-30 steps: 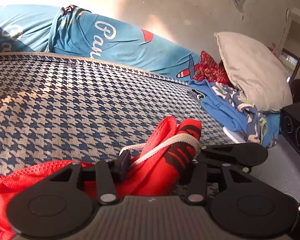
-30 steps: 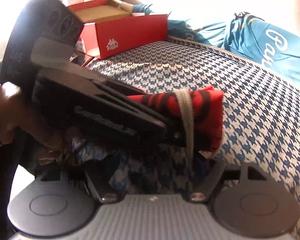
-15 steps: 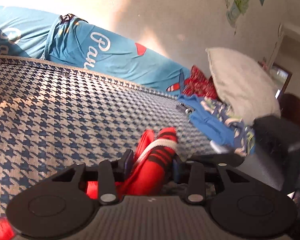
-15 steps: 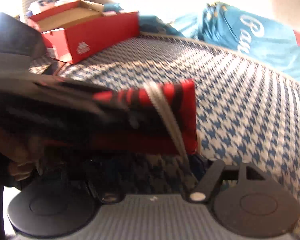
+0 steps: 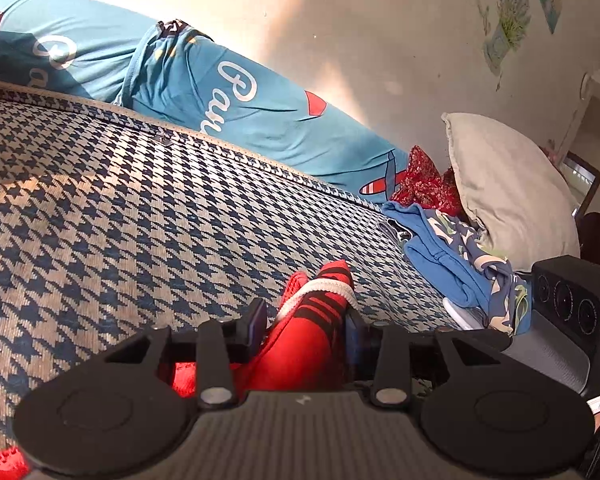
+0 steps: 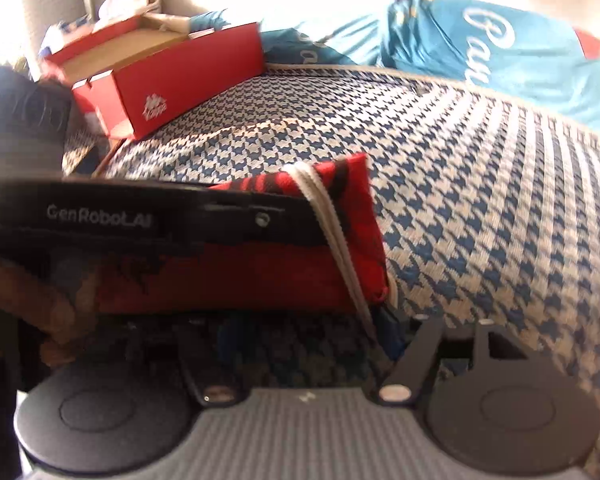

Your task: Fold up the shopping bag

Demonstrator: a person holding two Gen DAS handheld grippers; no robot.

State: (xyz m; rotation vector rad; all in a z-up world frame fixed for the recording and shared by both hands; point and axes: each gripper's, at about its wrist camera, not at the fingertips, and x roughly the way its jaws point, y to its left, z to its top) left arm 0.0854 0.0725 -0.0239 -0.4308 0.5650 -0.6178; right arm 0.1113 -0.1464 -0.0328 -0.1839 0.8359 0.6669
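1. The left tool (image 5: 305,326) is clamped on the folded red shopping bag (image 5: 308,344) above the bed (image 5: 140,216).
2. The right tool (image 6: 308,344) is opening; its jaws stand apart below the bag, gripping nothing.

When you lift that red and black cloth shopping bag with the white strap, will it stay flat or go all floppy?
Probably floppy: the red and black cloth shopping bag bunches into soft folds between the left gripper. Its white strap hangs loose, so it may dangle. It looks thin, likely light, and the mesh-like weave should not slip much.
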